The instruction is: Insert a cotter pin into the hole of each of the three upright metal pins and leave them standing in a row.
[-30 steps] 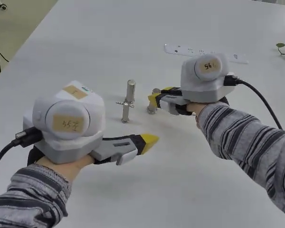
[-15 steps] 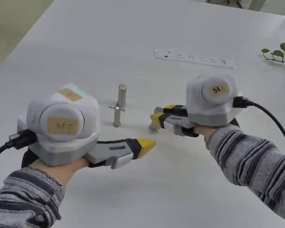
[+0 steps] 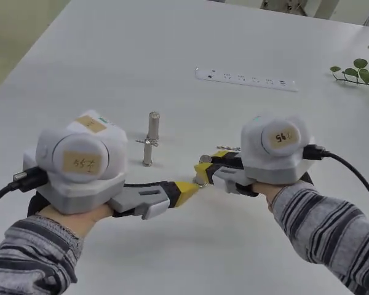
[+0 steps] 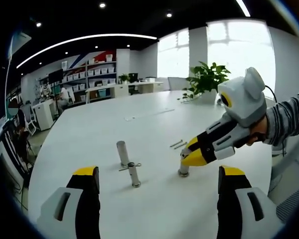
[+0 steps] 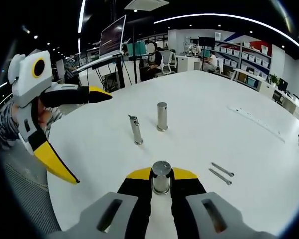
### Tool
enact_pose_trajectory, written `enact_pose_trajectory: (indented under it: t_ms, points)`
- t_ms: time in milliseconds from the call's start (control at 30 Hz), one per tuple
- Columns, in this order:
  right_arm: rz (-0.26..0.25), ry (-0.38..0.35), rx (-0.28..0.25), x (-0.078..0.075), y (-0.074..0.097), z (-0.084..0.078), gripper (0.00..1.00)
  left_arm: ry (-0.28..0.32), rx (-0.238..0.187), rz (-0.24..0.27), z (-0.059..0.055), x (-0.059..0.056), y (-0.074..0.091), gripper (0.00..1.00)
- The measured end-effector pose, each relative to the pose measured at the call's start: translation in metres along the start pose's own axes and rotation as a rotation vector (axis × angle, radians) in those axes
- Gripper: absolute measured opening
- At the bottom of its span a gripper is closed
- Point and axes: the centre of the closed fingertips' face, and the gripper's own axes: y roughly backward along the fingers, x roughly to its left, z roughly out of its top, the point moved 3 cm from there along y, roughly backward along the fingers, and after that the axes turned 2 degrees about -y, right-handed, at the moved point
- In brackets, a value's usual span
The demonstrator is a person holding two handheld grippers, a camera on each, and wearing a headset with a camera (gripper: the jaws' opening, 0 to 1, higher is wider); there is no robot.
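Note:
Two metal pins stand upright mid-table: a bare one [image 3: 154, 121] [image 5: 162, 116] behind, and a nearer one [image 3: 147, 152] [image 5: 135, 130] with a cotter pin through it. My right gripper [image 3: 202, 173] [image 5: 161, 177] is shut on a third metal pin [image 5: 161, 169] [image 4: 183, 168], which stands on the table to the right of the other two. Beyond it lie two loose cotter pins [image 5: 221, 173] [image 3: 228, 148]. My left gripper [image 4: 158, 172] [image 3: 187, 190] is open with nothing between its jaws, and its yellow tip is close to the right gripper's tip.
A white power strip [image 3: 246, 79] lies further back on the white table [image 3: 111, 55]. A green plant [image 3: 357, 69] sits at the far right edge. Office desks and shelves stand beyond the table.
The right gripper has carried its metal pin nearer to me, away from the two standing pins and close to the left gripper's tip. The left gripper has barely moved.

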Motion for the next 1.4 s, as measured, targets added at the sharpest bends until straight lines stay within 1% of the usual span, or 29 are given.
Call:
enact_pose_trajectory:
  t_ms: [133,267,300,367,433,533,600,633,700,767,900,967,1000,1067,1133,1167,1200,1400]
  points:
    - [-0.007,-0.004,-0.007,0.001,0.002,-0.001,0.08,0.004,0.01,0.001,-0.002,0.0,0.0,0.99]
    - [-0.032,-0.015,-0.01,0.003,0.005,-0.004,0.09,0.003,0.01,0.002,-0.002,0.0,0.0,0.99]
    - [-0.037,-0.012,-0.007,0.004,0.005,-0.004,0.09,0.002,0.01,0.002,-0.002,0.0,0.0,0.99]
    - [-0.049,0.023,-0.008,0.005,0.005,-0.004,0.09,0.002,0.012,0.002,-0.002,-0.001,0.0,0.99]
    - [-0.053,0.004,-0.013,0.004,0.004,-0.004,0.09,0.004,0.015,-0.004,-0.002,-0.002,-0.001,0.99]
    - [-0.042,-0.031,-0.03,0.005,0.005,-0.004,0.11,-0.001,0.022,-0.008,-0.004,-0.003,-0.001,0.99]
    - [-0.038,-0.029,-0.034,0.006,0.007,-0.003,0.17,-0.003,0.022,-0.009,-0.004,-0.004,-0.001,0.99]
    - [-0.031,-0.017,-0.029,0.007,0.008,-0.004,0.19,-0.002,0.023,-0.009,-0.004,-0.004,-0.001,0.99]
    - [-0.022,-0.005,-0.021,0.007,0.011,-0.006,0.2,-0.002,0.022,-0.004,-0.004,-0.003,-0.001,0.99]
    - [-0.008,-0.016,-0.022,0.005,0.014,-0.006,0.21,-0.014,0.016,0.007,-0.002,-0.001,-0.002,0.99]
    - [0.015,-0.018,-0.019,-0.001,0.021,-0.007,0.23,0.0,0.01,0.005,-0.002,-0.001,-0.002,0.99]
    - [0.025,-0.002,-0.006,-0.004,0.024,-0.008,0.25,-0.001,0.007,0.006,-0.001,-0.001,-0.002,0.99]
    - [0.029,0.008,0.018,-0.007,0.025,-0.011,0.25,0.0,0.004,0.007,-0.001,-0.001,-0.002,0.99]
    - [0.028,0.017,0.05,-0.014,0.027,-0.015,0.25,0.013,-0.007,0.005,0.001,-0.002,-0.003,0.99]
    - [0.027,0.019,0.062,-0.019,0.029,-0.017,0.25,0.012,-0.014,0.004,0.002,-0.002,-0.003,0.99]
    - [0.029,0.029,0.084,-0.024,0.03,-0.019,0.25,0.01,-0.016,0.006,0.002,-0.002,-0.003,0.99]
    - [0.034,0.033,0.113,-0.028,0.031,-0.022,0.25,0.012,-0.016,0.004,0.002,-0.002,-0.003,0.99]
    - [0.061,0.087,0.182,-0.045,0.032,-0.023,0.24,0.01,-0.008,-0.008,0.001,-0.005,-0.005,0.99]
